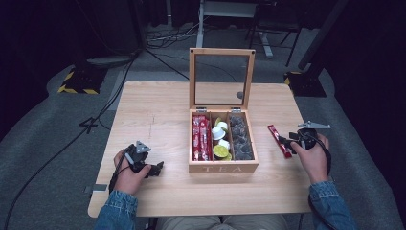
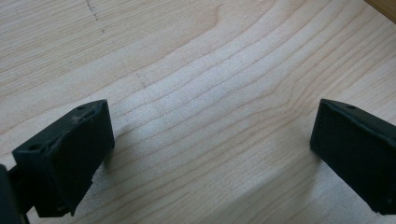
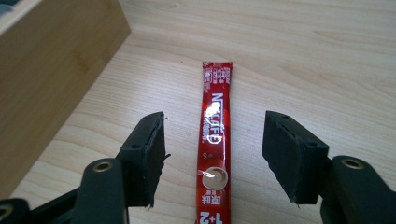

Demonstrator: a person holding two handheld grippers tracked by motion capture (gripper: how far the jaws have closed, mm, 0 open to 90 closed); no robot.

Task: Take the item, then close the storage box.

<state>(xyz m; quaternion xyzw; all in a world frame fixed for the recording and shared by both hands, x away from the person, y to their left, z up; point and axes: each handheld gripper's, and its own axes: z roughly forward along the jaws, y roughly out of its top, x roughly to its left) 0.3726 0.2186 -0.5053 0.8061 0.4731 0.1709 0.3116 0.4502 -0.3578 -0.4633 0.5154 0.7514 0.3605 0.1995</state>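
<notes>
A red coffee stick sachet (image 3: 215, 140) lies flat on the wooden table (image 1: 158, 110), to the right of the wooden tea box (image 1: 223, 167). My right gripper (image 3: 212, 154) is open with its jaws on either side of the sachet, not touching it; in the high view the sachet (image 1: 278, 140) sits just left of that gripper (image 1: 291, 140). The box's glass lid (image 1: 221, 79) stands up. Inside are red sachets (image 1: 201, 138), round capsules (image 1: 221, 139) and dark tea bags (image 1: 241, 138). My left gripper (image 1: 158, 167) is open over bare wood left of the box, its fingers (image 2: 70, 154) wide apart with nothing between them.
The box wall (image 3: 51, 84) stands close at the left in the right gripper view. Cables and stand bases (image 1: 79, 79) lie on the grey floor beyond the table's far edge. Bare wood spreads across the table's left half.
</notes>
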